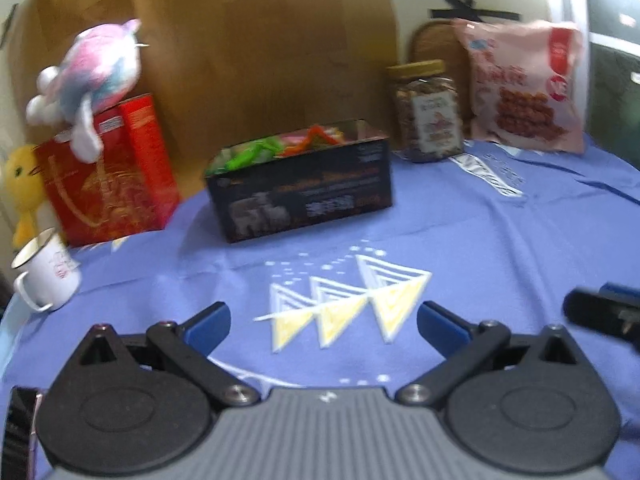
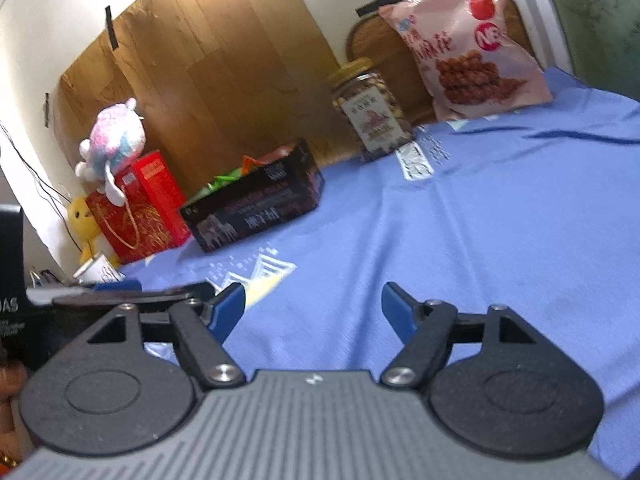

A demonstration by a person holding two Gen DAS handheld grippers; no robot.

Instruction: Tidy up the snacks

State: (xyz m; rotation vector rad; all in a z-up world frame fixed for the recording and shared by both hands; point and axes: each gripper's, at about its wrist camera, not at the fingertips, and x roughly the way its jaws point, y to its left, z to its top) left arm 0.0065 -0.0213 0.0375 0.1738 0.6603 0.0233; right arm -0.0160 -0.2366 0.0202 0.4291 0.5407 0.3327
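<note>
A black open box [image 1: 304, 188] with green, pink and orange snack packets [image 1: 280, 144] inside stands at the far middle of the blue cloth; it also shows in the right wrist view [image 2: 256, 208]. A nut jar with a yellow lid [image 1: 428, 112] [image 2: 370, 112] and a pink snack bag [image 1: 524, 84] [image 2: 472, 44] stand at the back right. My left gripper [image 1: 324, 320] is open and empty, low over the cloth, well short of the box. My right gripper [image 2: 312, 308] is open and empty over the cloth; its tip shows in the left wrist view [image 1: 600, 312].
A red gift box [image 1: 108, 176] [image 2: 140, 208] with a pastel plush toy [image 1: 96, 76] on top stands at the back left, beside a yellow plush [image 1: 24, 188] and a white enamel mug [image 1: 46, 272]. A brown board [image 1: 240, 40] lines the back wall. A wicker piece [image 1: 436, 44] leans behind the jar.
</note>
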